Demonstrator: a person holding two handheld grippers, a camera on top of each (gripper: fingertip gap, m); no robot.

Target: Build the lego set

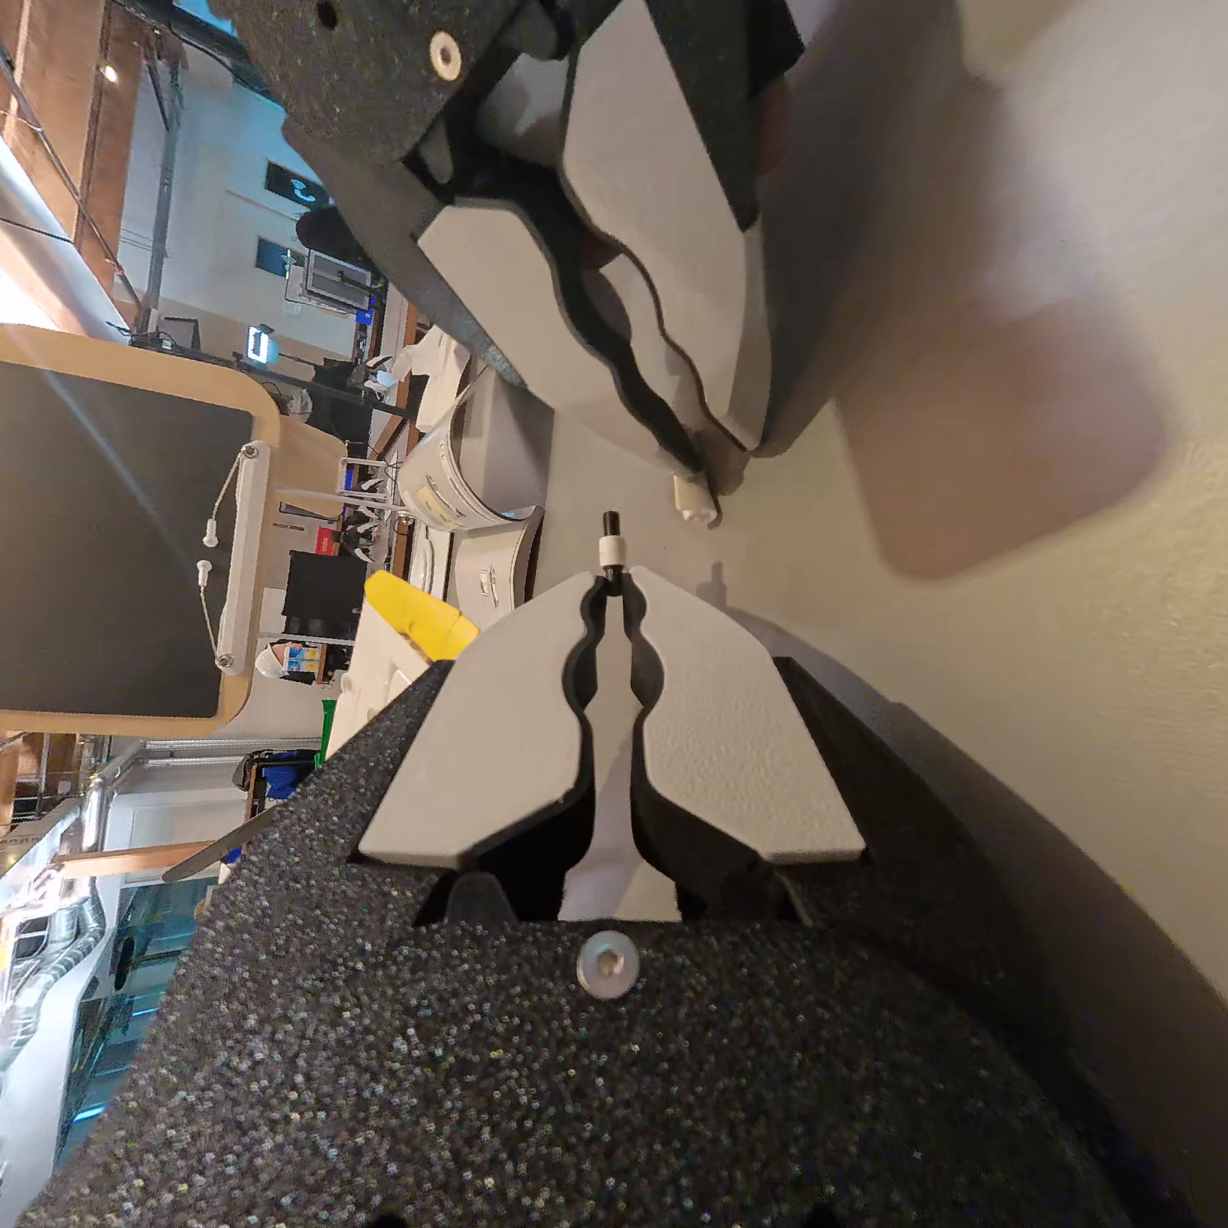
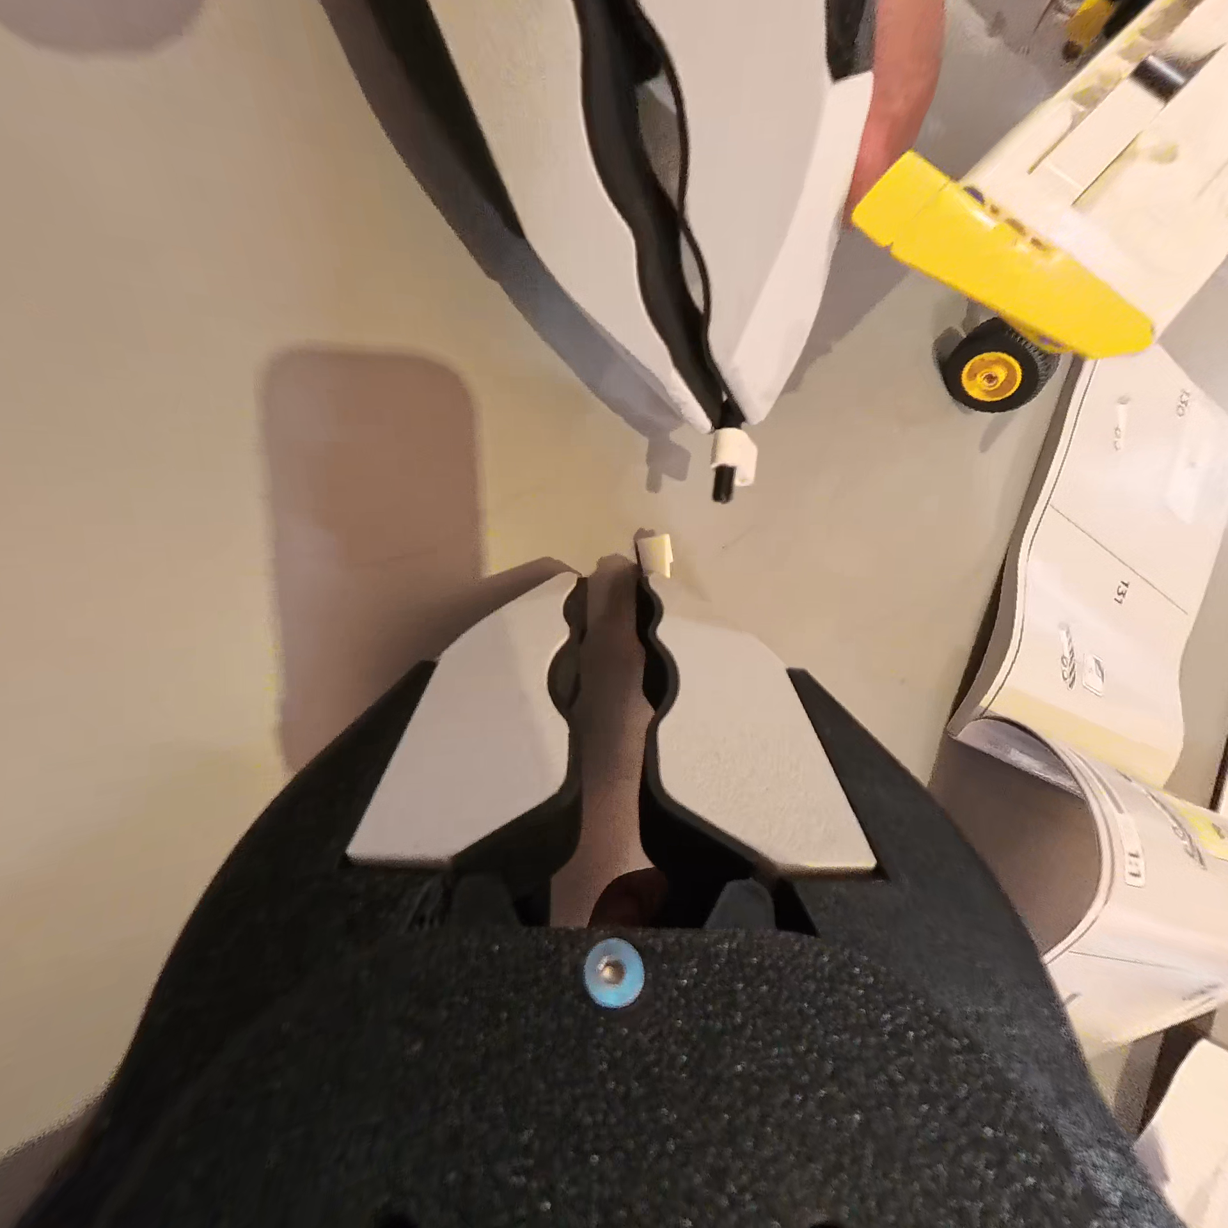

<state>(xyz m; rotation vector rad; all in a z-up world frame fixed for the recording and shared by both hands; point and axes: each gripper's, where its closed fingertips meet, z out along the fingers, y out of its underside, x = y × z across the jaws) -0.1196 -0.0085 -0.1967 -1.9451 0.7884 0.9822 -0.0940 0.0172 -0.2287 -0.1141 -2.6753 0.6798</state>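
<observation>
My left gripper (image 1: 614,579) is shut on a thin black pin (image 1: 611,521) that carries a white bush (image 1: 612,549). The pin sticks out past the fingertips, just above the pale table (image 1: 930,664). In the right wrist view the left gripper (image 2: 721,422) comes in from the top with the pin and bush (image 2: 731,455). My right gripper (image 2: 608,579) faces it, and table shows between its open jaws. A small white piece (image 2: 654,555) lies at the tip of its right-hand finger (image 2: 704,664), outside the gap. This piece also shows in the left wrist view (image 1: 694,498).
A yellow toy part (image 2: 997,266) and a black wheel with a yellow hub (image 2: 990,379) lie to the right of both grippers. An open instruction booklet (image 2: 1096,565) curls beside them. A hand (image 2: 897,100) shows behind the left gripper. There is about 5 centimeters between the tips of the two grippers.
</observation>
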